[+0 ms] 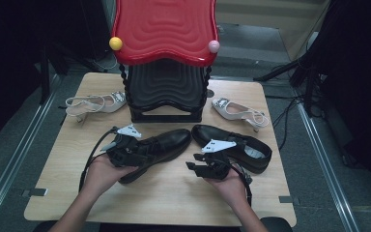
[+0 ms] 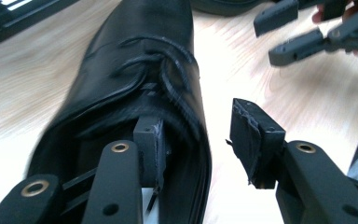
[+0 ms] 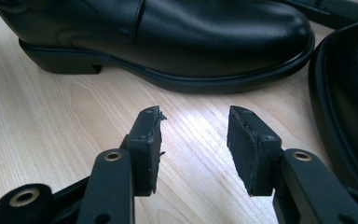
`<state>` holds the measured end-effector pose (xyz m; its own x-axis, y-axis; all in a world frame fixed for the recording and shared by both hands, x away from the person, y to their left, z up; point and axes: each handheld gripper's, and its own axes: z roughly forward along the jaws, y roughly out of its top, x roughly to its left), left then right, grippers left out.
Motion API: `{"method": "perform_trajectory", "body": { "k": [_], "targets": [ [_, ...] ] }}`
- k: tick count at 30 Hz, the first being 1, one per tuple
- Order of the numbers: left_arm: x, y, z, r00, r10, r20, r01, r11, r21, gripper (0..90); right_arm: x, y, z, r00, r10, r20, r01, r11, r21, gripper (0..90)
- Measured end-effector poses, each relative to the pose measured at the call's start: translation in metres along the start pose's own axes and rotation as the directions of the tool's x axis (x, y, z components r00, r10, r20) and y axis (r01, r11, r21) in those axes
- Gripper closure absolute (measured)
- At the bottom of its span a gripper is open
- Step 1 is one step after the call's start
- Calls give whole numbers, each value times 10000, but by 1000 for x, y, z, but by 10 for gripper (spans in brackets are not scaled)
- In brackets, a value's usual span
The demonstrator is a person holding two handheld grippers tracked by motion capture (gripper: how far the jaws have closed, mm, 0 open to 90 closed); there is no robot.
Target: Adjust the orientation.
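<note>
While the left black shoe [image 1: 160, 145] lies on its side near the middle of the wooden table [image 1: 63, 159], my left gripper [image 2: 200, 140] straddles the wall of its opening: one jaw sits inside the shoe, the other outside, spread wide and not pressing. My right gripper [image 3: 193, 144] stands open over bare wood, nothing between its jaws, just beside the upright right black shoe [image 1: 241, 145]. Behind both stands a red-topped shoe rack [image 1: 164, 29], with a pale slingback heel [image 1: 96, 104] on each side.

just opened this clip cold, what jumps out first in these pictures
A glossy red wavy-topped rack stands at the table's far edge. Before it lie two black leather shoes, the left gripper at the left one's heel with one jaw inside its opening. A pale slingback heel lies at each side.
</note>
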<state>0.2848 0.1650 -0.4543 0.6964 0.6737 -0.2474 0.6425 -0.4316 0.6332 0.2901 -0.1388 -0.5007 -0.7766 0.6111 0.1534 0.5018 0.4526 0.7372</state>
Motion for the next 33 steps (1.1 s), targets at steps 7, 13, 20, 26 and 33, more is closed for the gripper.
{"method": "perform_trajectory", "body": {
  "k": [7, 13, 20, 26, 33],
  "targets": [
    [12, -3, -38, 9997, 230, -123, -236, 9985, -487, 649, 7, 6, 0, 9997, -178, 138, 179, 9998, -113, 571],
    [33, -5, -55, 9989, 285, -365, -302, 9984, -472, 789, 14, 18, 5, 9996, -295, -49, 294, 9995, -127, 590],
    [67, -8, -36, 9993, -213, -316, 208, 9996, -173, 840, 13, 38, 11, 9994, -303, -167, 302, 9995, -24, 646],
    [83, -18, -28, 9992, -385, -103, 382, 9988, -316, 862, 15, 42, 35, 9993, -279, -263, 285, 9994, 207, 756],
    [95, -30, -11, 9990, -424, -117, 423, 9991, -30, 864, 24, 34, 51, 9982, -55, -604, 61, 9999, 91, 900]
  ]
}}
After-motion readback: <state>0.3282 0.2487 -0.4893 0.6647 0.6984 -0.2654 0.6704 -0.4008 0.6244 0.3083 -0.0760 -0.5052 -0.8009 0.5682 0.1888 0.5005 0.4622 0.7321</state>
